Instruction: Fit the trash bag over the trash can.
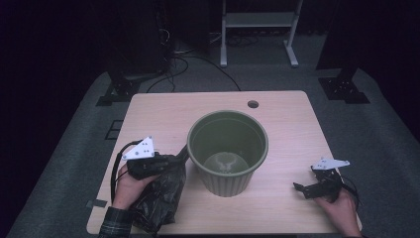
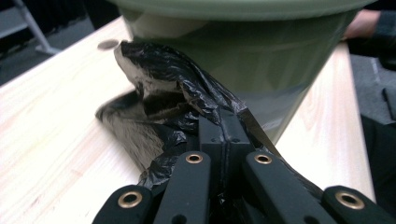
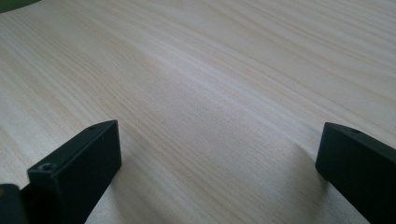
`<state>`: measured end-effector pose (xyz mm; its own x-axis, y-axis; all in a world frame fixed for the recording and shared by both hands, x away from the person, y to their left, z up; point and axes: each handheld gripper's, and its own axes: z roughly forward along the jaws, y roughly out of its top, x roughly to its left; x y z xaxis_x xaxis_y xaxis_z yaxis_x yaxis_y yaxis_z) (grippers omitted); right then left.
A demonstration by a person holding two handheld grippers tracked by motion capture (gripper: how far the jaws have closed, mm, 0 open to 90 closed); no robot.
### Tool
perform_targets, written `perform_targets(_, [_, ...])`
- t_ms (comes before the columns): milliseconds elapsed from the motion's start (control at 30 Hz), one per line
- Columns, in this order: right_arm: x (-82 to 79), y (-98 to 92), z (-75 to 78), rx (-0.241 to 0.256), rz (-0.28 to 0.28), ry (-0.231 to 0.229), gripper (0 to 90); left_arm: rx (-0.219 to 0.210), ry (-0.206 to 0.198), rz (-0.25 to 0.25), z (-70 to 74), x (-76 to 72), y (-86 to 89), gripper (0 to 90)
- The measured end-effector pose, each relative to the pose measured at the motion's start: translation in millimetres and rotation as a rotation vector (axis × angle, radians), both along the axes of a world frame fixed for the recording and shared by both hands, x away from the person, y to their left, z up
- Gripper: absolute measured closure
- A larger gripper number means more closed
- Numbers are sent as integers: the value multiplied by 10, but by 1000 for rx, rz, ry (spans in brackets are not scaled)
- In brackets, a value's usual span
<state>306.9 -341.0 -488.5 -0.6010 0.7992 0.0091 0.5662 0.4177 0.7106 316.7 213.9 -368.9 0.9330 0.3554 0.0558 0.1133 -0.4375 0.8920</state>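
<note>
A green plastic bin (image 1: 228, 151) stands upright in the middle of the wooden table (image 1: 287, 114), empty inside. A crumpled black plastic bag (image 1: 161, 196) lies at the bin's left side, reaching up to its rim. My left gripper (image 1: 173, 159) is shut on a fold of that bag (image 2: 173, 93), right beside the bin's wall (image 2: 261, 70). My right gripper (image 1: 303, 189) rests low over the bare table at the front right, open, with nothing between its jaws (image 3: 217, 154).
A round cable hole (image 1: 253, 104) sits near the table's far edge. Beyond the table stand a white frame (image 1: 257, 29) and loose cables (image 1: 178, 59) on the grey floor. Bare tabletop lies behind and to the right of the bin.
</note>
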Motion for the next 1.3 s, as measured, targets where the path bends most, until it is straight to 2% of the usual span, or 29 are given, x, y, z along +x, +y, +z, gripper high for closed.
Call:
perform_targets(200, [0,0,0,0,0,0,0,-74,-31,-58,157,-48,52,894])
perform_targets(333, [0,0,0,0,0,0,0,-103,-45,-93,259,-73,49,894])
perform_targets(600, [0,0,0,0,0,0,0,-160,-79,-151,497,-67,-30,894])
perform_targets(667, [0,0,0,0,0,0,0,-187,-92,-173,573,-56,-62,894])
perform_targets(867, [3,0,-1,1,-1,-1,0,-214,-126,-240,841,19,-262,894])
perform_targets(1100, [5,-1,-1,0,-2,-1,0,-222,-140,-313,1027,136,-573,894])
perform_targets(1300, [5,-1,-1,0,-3,-1,0,-258,-148,-378,1152,271,-858,895])
